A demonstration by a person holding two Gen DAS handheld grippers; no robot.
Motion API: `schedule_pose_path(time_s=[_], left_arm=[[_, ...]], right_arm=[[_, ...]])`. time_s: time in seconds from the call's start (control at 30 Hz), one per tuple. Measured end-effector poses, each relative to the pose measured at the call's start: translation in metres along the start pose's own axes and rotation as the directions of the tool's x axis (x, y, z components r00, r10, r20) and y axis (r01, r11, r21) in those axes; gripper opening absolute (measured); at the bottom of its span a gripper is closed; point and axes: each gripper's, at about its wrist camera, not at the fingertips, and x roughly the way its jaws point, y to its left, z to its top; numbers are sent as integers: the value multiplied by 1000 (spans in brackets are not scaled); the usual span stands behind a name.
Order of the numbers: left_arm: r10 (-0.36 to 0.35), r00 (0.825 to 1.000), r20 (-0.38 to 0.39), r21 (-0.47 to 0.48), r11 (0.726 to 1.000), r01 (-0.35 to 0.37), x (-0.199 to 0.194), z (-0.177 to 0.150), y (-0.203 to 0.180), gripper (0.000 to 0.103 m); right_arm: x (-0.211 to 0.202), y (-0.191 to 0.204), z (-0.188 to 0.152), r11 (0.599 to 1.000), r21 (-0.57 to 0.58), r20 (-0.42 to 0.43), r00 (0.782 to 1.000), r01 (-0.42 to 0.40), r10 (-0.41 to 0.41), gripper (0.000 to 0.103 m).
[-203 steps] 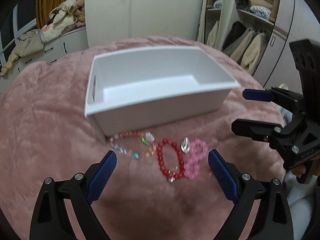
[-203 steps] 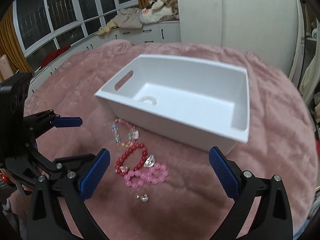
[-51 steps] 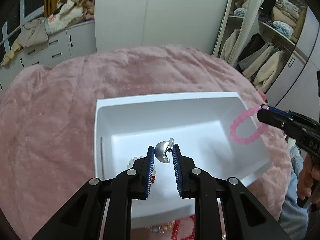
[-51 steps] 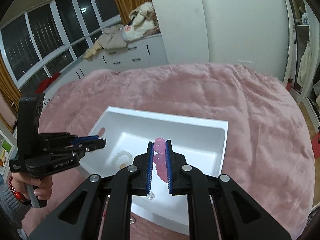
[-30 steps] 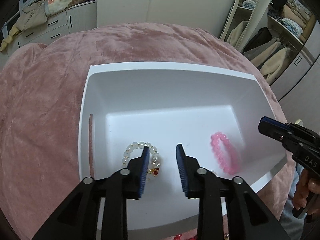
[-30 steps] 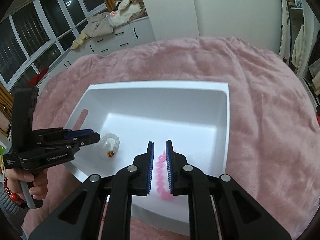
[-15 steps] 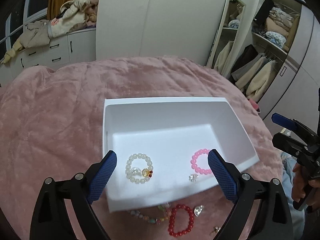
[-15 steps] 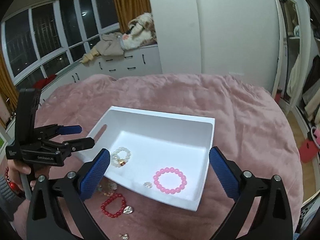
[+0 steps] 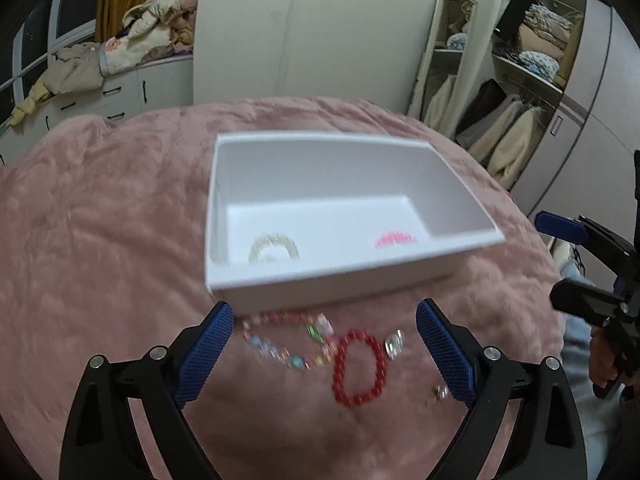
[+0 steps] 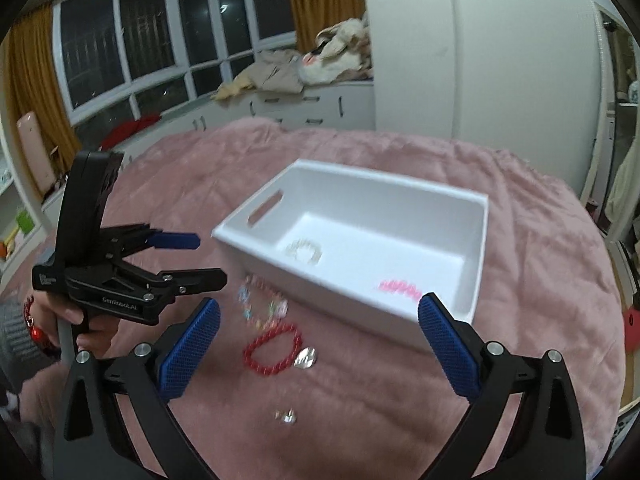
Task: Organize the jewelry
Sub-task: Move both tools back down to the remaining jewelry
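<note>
Jewelry blurs: pink bracelet [image 9: 396, 239] half hidden behind white box [image 9: 340, 284] wall; both tongs [image 9: 324, 354] [image 10: 318, 344] spread, empty.

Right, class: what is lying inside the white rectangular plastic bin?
Inside the white rectangular plastic bin: a pale whitish bead bracelet and a pink bead bracelet. The near wall hides part of the floor.

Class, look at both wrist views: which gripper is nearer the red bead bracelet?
Left, narrowly. The red bead bracelet lies between the left gripper's open fingers; the right gripper has it nearer its left finger.
</note>
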Motion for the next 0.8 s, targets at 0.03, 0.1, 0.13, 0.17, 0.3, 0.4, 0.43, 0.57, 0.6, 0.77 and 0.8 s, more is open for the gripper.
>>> schedule_pose_path(time_s=[0.03, 0.1, 0.13, 0.17, 0.3, 0.4, 0.43, 0.57, 0.6, 0.77, 0.8], left_arm=[[-7, 1000, -13, 5, 1000, 7, 4, -7, -2, 94], [-13, 1000, -27, 13, 1000, 13, 10, -17, -5, 94], [-11, 999, -34, 17, 1000, 11, 15, -22, -6, 94], [-8, 999, -41, 18, 1000, 8, 20, -27, -6, 94], [-17, 998, -68, 17, 1000, 18, 41, -39, -1, 94], [-7, 995, -96, 22, 1000, 9, 59, -46, 5, 94], [-3, 994, -107, 17, 1000, 5, 65, -47, 7, 93], [0, 993, -116, 2, 1000, 0, 75, -49, 14, 88], [2, 993, -116, 2, 1000, -1, 76, -49, 15, 88], [18, 993, -120, -4, 1000, -19, 86, -51, 21, 79], [16, 993, -116, -12, 1000, -18, 87, -51, 23, 78]], right_arm=[[3, 3, -6, 1000, -9, -17, 1000, -6, 6, 98], [7, 7, -17, 1000, -16, -37, 999, -18, 17, 98], [9, 9, -23, 999, -17, -44, 999, -27, 26, 98], [12, 9, -29, 999, -14, -53, 998, -37, 37, 98], [27, 4, -47, 999, -13, -95, 995, -44, 43, 96], [43, 0, -58, 999, -34, -160, 987, -28, 22, 89], [48, -2, -60, 999, -27, -181, 983, -30, 25, 88], [57, -1, -68, 999, -27, -228, 973, -42, 35, 88], [59, 2, -71, 998, -29, -238, 970, -57, 48, 87], [72, 16, -80, 993, -60, -295, 953, -98, 76, 85], [77, 19, -83, 993, -70, -313, 947, -95, 69, 85]])
